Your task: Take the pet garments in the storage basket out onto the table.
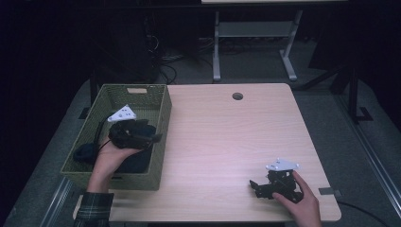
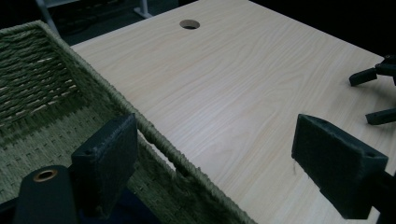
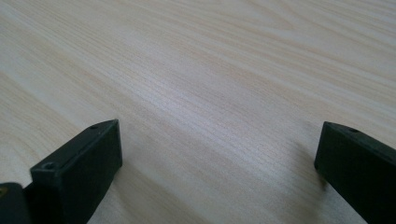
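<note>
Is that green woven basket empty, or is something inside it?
Not empty. The basket holds dark cloth at its near end, under the open left gripper.

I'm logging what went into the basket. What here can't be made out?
- Dark bundle in the woven basket, high view: left gripper and hand cover it; too dim to identify.
- Same bundle, left gripper view: cut off by the bottom edge.
- Basket's near wall, left gripper view: partly behind the jaws.
</note>
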Motion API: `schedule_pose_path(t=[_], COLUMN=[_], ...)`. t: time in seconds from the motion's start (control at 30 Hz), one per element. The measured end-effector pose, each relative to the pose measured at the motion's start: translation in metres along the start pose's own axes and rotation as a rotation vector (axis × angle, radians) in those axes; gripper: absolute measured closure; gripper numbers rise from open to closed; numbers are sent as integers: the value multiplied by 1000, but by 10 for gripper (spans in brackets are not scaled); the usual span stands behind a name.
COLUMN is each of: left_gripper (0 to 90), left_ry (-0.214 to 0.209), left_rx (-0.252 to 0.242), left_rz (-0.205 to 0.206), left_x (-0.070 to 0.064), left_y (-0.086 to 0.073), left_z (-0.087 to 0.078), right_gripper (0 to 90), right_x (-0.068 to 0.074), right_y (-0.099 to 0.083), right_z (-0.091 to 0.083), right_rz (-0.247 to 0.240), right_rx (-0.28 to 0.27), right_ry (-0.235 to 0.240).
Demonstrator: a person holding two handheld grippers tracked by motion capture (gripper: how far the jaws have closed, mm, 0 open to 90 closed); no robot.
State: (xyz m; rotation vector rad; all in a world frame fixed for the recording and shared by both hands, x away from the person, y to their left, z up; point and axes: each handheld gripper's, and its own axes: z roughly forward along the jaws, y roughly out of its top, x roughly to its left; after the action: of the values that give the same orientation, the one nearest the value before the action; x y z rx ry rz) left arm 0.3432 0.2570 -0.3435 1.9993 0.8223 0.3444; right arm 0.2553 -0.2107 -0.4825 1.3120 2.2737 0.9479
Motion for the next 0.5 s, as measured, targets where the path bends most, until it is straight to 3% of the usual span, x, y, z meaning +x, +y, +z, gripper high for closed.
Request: schedule_pose_path(t=[0.5], left_gripper=[174], left_ry=[106], left_rx=[12], left_rz=[-3], left_x=[21], left_y=[-8], left_z=[-30], right_gripper=[4], right_x=[0], right_y=[0], right_z=[0], right_rz=[0], right_rx=[0], right_ry=[0])
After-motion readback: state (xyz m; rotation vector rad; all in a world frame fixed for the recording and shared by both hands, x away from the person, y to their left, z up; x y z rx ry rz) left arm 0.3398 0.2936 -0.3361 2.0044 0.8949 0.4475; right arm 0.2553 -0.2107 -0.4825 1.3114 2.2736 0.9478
